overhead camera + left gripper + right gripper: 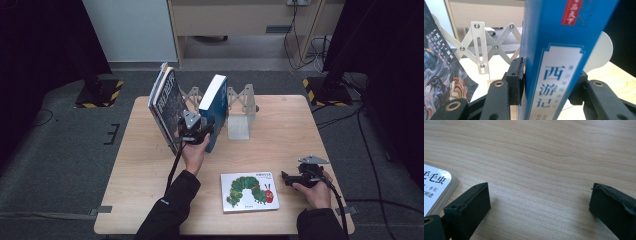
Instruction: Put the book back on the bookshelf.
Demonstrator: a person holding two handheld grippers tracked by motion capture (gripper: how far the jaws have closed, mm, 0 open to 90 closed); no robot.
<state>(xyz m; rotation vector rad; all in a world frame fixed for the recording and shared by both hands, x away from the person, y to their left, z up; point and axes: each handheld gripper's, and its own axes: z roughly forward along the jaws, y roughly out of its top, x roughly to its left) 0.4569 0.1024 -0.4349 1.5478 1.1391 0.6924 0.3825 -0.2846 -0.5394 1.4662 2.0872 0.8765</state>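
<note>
Blue book (pixel 564 50), centre of the left gripper view: large blue characters 西游记 run down a white panel on its spine, with a red label of unreadable characters at the top edge. Dark-covered book (pixel 439 75), left edge of that view: a column of small pale characters, too fine to read. Caterpillar picture book (pixel 436 187), lower left of the right gripper view: bold black 毛毛虫 on its white cover, with smaller characters ending 朋进 beneath.
</note>
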